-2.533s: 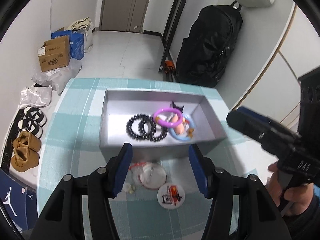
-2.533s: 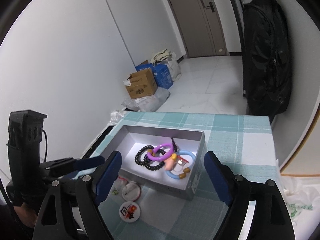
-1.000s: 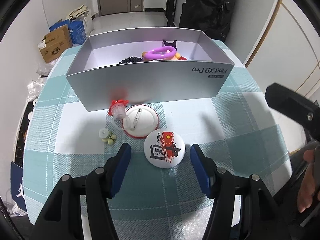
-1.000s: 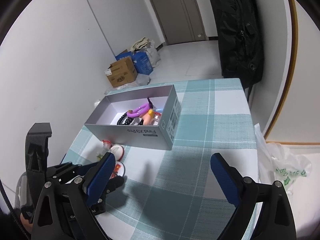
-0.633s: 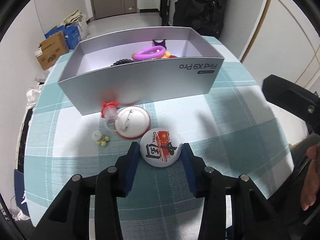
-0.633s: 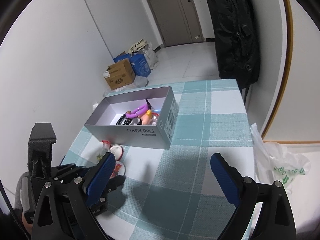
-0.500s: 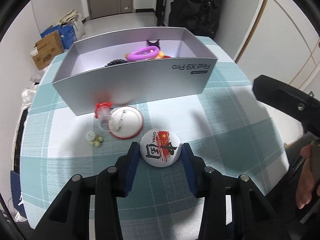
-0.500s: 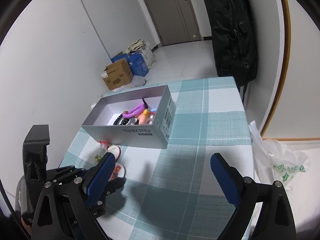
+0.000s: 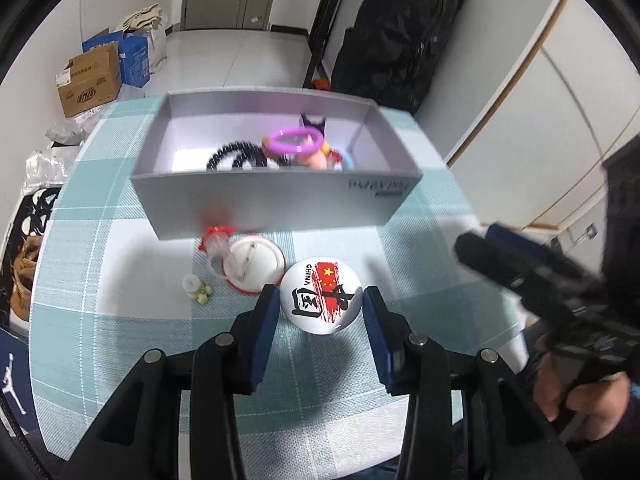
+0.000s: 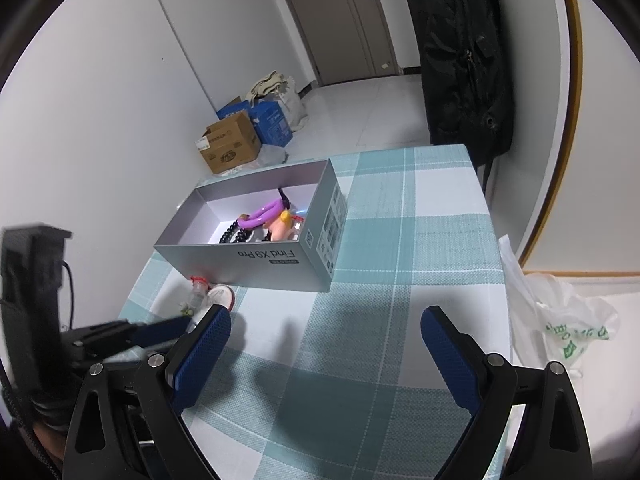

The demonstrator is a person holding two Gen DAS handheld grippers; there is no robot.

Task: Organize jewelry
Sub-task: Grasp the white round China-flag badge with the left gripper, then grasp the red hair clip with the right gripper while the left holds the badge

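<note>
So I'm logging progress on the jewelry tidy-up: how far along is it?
Roughly midway. Done: the purple bracelet and black bead bracelets lie inside the grey box. In hand: the left gripper is shut on the China badge. Left: the white pin badge, red-capped charm and small yellow-green piece remain on the tablecloth. The right gripper is open, empty.

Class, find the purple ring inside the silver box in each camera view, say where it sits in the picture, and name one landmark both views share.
Left wrist view: the purple ring lies upper centre, inside the silver box, atop the other pieces.
Right wrist view: the purple ring lies left of centre, at the box's right end.
Shared landmark: the brown cardboard carton on the floor beyond the table.
</note>
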